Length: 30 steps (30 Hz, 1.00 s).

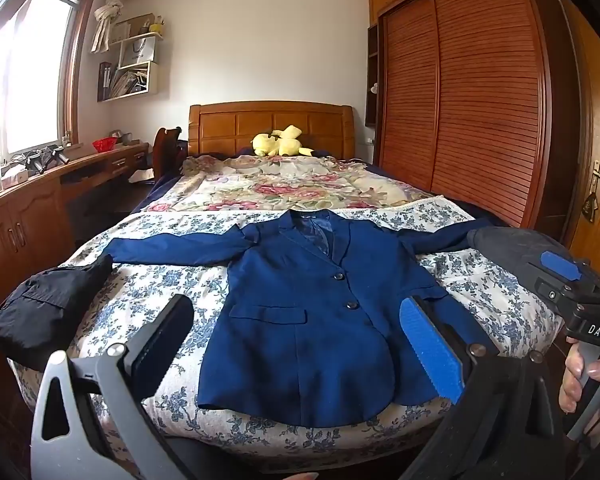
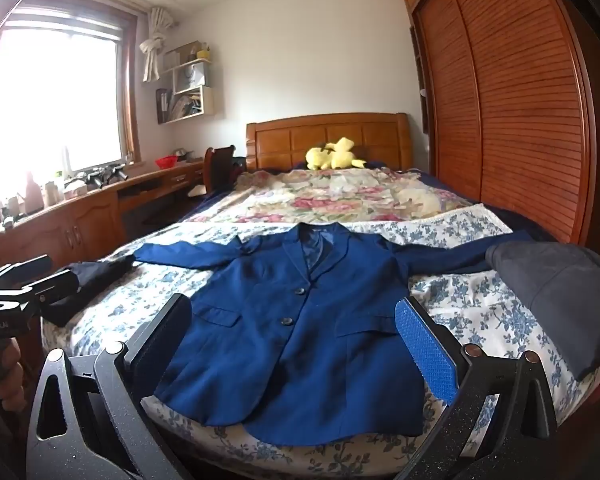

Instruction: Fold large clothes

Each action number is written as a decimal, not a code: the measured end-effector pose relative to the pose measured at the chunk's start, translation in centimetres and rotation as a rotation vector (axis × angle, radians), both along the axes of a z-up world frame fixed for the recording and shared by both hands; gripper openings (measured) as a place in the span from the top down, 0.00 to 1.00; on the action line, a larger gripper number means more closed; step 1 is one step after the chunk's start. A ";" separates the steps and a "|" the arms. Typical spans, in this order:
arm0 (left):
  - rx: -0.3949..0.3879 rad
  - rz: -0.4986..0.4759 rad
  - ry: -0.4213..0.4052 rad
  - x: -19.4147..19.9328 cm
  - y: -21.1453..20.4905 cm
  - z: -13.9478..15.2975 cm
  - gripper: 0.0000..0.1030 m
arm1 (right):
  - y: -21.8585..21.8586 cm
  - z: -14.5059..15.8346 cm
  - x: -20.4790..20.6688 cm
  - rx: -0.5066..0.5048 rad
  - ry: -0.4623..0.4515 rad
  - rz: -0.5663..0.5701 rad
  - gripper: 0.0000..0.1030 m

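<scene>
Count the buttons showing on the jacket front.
2. Upper button sits just below the lapels; lower button sits below it, level with the pocket flap. Cuff or inner buttons may be hidden.

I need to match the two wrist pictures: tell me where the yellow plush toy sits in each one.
Left wrist: yellow plush toy, just left of centre, upper half, against the headboard.
Right wrist: yellow plush toy, just right of centre, against the headboard.
Shared landmark: blue jacket spread on the bed.

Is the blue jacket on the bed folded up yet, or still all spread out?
Spread out. The blue jacket lies flat, front up and buttoned, on the bed, both sleeves stretched sideways.
</scene>
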<state>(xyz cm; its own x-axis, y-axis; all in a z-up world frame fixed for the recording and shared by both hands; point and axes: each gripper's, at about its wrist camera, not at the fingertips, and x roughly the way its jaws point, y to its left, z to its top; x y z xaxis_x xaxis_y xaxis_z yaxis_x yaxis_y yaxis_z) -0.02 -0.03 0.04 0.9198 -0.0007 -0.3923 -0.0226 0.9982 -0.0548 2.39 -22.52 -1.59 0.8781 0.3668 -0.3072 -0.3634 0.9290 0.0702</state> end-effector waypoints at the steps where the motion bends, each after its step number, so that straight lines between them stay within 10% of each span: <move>1: 0.001 0.000 0.000 0.0 0.0 0.0 0.00 | 0.0 -0.1 -0.1 0.000 0.000 0.000 0.00; 30: 0.001 0.005 0.002 0.2 -0.1 -0.5 0.00 | 0.0 -0.1 -0.2 0.003 0.002 0.000 0.00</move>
